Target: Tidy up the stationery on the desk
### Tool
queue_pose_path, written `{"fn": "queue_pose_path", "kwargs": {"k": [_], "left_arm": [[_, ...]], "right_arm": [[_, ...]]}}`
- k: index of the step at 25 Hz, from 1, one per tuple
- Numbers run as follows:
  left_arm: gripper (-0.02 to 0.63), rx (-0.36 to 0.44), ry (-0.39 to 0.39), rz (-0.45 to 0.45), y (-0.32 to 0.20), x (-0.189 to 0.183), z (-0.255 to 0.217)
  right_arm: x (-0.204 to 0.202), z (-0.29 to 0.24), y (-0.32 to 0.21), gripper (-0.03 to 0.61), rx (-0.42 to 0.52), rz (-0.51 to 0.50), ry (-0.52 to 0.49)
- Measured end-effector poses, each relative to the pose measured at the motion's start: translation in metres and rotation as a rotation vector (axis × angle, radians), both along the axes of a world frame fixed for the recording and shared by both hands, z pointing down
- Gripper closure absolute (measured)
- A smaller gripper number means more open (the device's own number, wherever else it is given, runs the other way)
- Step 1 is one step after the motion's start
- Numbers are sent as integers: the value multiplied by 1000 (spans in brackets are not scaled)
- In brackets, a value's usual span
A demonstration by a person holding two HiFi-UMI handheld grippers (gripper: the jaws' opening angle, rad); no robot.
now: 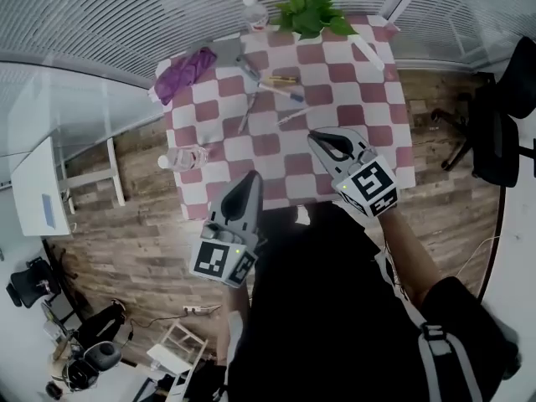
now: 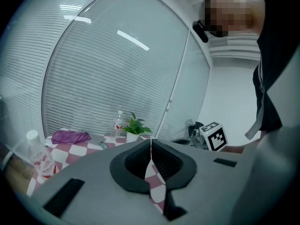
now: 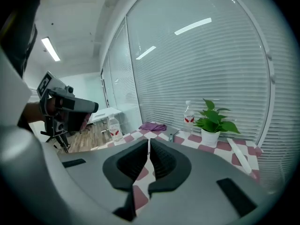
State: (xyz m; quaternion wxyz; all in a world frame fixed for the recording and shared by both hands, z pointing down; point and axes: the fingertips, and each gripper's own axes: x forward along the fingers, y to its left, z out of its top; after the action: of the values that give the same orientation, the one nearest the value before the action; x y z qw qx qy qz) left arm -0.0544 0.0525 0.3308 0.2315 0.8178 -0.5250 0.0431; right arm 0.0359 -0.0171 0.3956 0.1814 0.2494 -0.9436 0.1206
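Several pens lie on the red-and-white checked tablecloth: a blue-tipped pen, a yellow one, a grey pen and a thin white pen. My left gripper hovers over the table's near left part, jaws shut with nothing between them. My right gripper is over the near middle of the cloth, a short way from the white pen. It is also shut and empty.
A potted plant and a water bottle stand at the far edge. A purple cloth lies at the far left, and a second bottle is at the left edge. A long white strip lies at the far right. An office chair stands beside the table.
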Motion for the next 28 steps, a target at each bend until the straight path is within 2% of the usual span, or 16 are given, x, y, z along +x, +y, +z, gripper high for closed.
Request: {"fn": "queue_pose_path", "kwargs": {"k": [4,8,14,16,28], "left_arm": [[580,-50,6,-21,6,3,18],[580,-67,26,-35,4,-2,33],[580,-66,9,-6,-1,-8,47],[580,-70,19,13,-1,-6,48],[580,-123,25,21,10,-10,62]], "right_arm": [[-1,29,-9,555,-12,-38,56],[-8,57,-18,555,-23,-68,116],[-19,100,-32,552,38,-134,212],[-20,117,-38,508,44,-155,263],[-34,193,-61,462,86,-325,488]]}}
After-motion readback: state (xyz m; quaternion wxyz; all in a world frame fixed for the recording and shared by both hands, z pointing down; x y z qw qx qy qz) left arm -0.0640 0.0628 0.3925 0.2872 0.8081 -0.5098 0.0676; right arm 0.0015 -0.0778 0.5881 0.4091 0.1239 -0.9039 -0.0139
